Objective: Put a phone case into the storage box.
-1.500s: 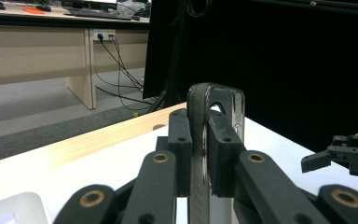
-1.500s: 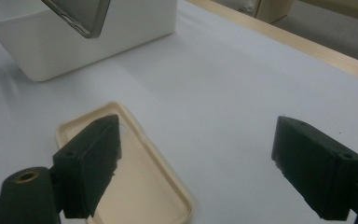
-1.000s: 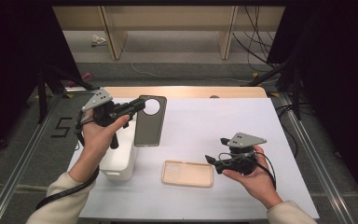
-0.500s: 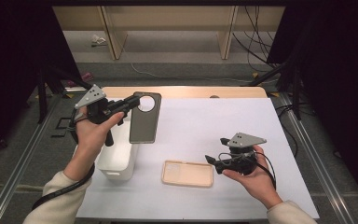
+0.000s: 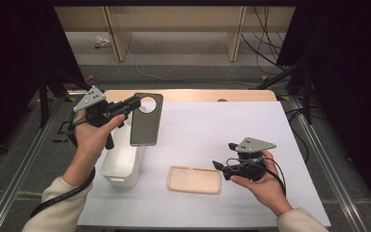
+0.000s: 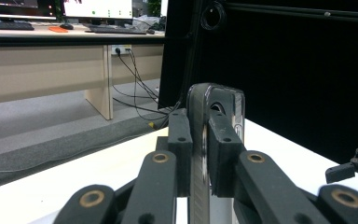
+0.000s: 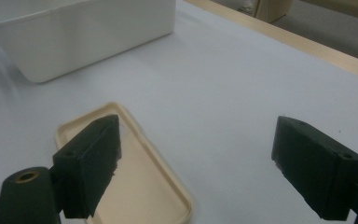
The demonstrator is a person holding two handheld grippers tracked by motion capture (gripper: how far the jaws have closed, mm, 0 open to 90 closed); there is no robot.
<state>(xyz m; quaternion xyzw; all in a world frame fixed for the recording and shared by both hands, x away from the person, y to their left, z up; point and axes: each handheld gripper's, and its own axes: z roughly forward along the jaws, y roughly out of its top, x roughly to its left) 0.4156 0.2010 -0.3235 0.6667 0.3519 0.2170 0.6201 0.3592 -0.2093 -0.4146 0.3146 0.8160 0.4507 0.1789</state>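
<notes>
My left gripper is shut on the top edge of a dark grey phone case, which hangs in the air above the white bin. In the left gripper view the case stands edge-on, pinched between the two jaws. A beige phone case lies flat on the white table cover. My right gripper hovers open just right of the beige case. The right gripper view has the beige case under the left jaw, with nothing between the jaws.
The white bin stands at the table's left. The white table cover ends at a wooden edge at the back. Black curtains flank both sides, and cables lie on the floor beyond.
My left gripper has lifted the dark grey case off the table and carried it leftward, over the bin. The right gripper has stayed in place.
</notes>
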